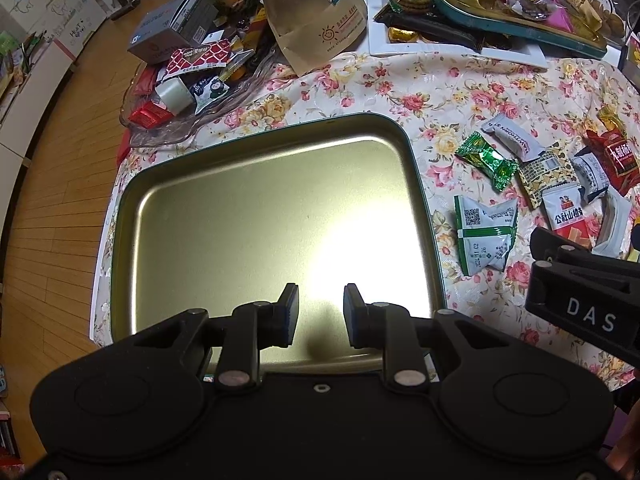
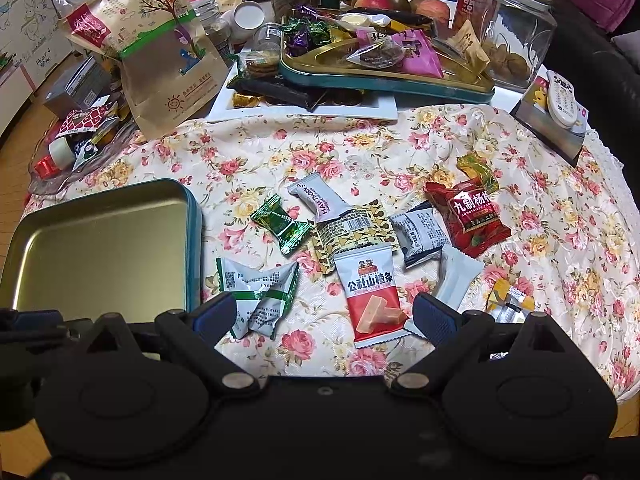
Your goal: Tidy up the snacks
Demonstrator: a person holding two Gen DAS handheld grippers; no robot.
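An empty gold tin tray with a teal rim [image 1: 416,184] lies on the floral cloth; it also shows in the right wrist view [image 2: 194,216] at the left. My left gripper [image 1: 320,316] is open and empty, over the tray's near end. Several wrapped snacks lie right of the tray: a green-and-white packet [image 2: 260,300], a red-and-white hawthorn packet [image 2: 372,296], a green candy [image 2: 282,224], a red plum packet [image 2: 468,216]. My right gripper [image 2: 324,316] is wide open and empty, just short of the two nearest packets. Its body shows in the left wrist view [image 1: 588,300].
A second tin tray [image 2: 384,80] full of sweets sits on a white board at the back. A brown paper bag [image 2: 168,64], jars, a glass dish [image 1: 168,128] with small items and a remote [image 2: 562,98] crowd the far side. The table edge drops to wooden floor on the left.
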